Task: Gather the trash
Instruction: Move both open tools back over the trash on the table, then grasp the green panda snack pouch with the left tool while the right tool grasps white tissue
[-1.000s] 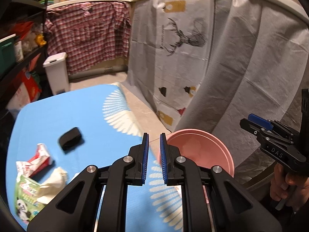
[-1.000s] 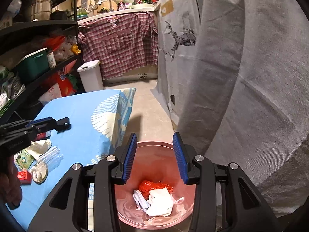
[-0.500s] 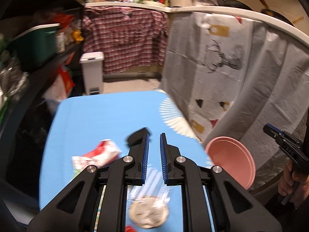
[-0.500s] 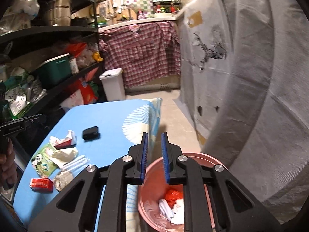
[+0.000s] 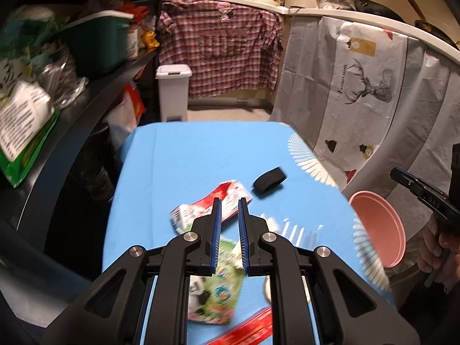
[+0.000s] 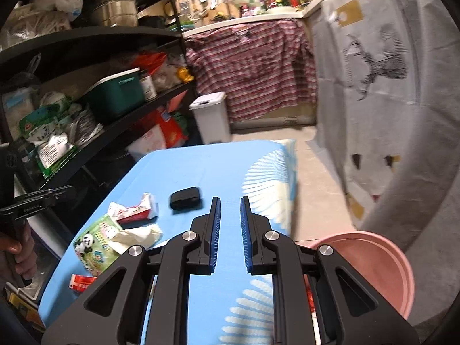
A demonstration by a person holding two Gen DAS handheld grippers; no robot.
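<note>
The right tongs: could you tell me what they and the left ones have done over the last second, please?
The right tongs narrowed from wide open over the bin, then swung left over the table, holding nothing. The left tongs swung from the bin side to above the wrappers, gap unchanged. The black case and the trash in the bin stayed put.

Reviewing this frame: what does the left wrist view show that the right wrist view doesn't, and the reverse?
Only the left wrist view shows the right gripper from outside, near the pink basin, and pans along the counter top right. Only the right wrist view shows the left gripper from outside, the crumpled tissue unblocked, and the metal pot on the top shelf. Both show the blue table, black pouch, red-white wrapper, panda packet, white bin and plaid cloth.
</note>
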